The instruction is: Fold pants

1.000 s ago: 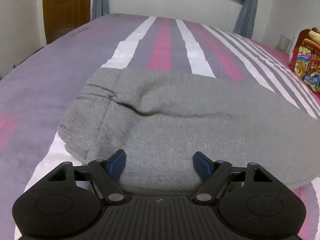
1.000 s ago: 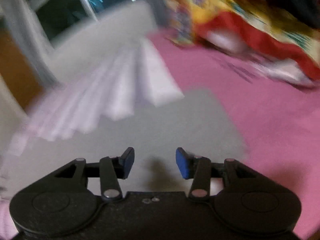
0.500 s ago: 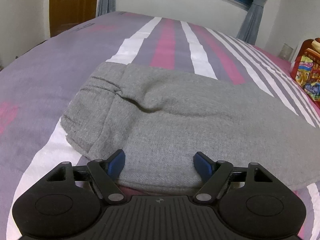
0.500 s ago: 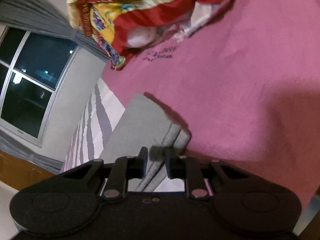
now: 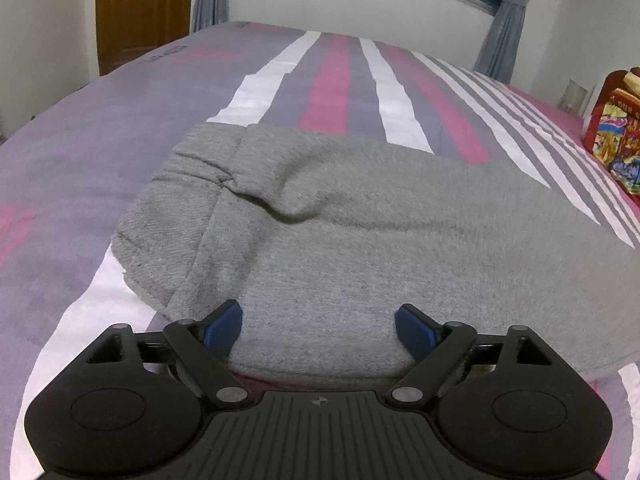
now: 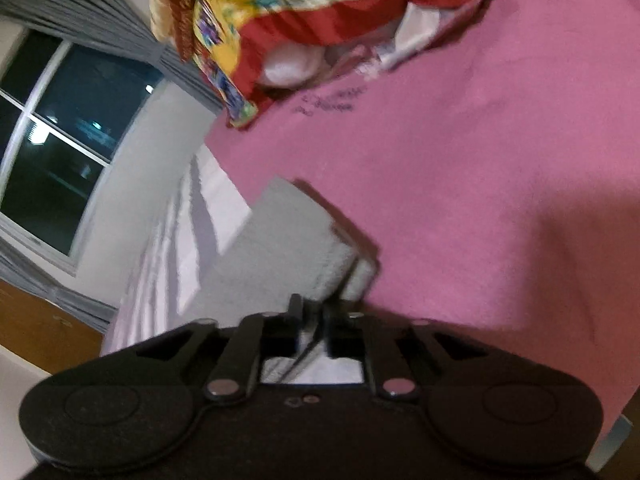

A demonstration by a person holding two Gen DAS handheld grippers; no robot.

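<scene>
The grey pants (image 5: 360, 232) lie flat on the striped bedsheet (image 5: 340, 76), waistband at the left. My left gripper (image 5: 319, 330) is open, its blue pads either side of the near edge of the pants, holding nothing. In the right wrist view my right gripper (image 6: 313, 322) is shut on the layered leg end of the grey pants (image 6: 288, 240), which hangs a little above the pink part of the sheet (image 6: 500, 184).
A red and yellow patterned blanket (image 6: 320, 8) is piled at the bed's right side, also in the left wrist view (image 5: 616, 136). A window with grey curtains (image 6: 56, 136) and a brown door (image 5: 140, 8) stand beyond the bed.
My right gripper has closed on the leg end of the pants and rolled sideways, lifting it slightly. My left gripper stays open and has drawn back a little.
</scene>
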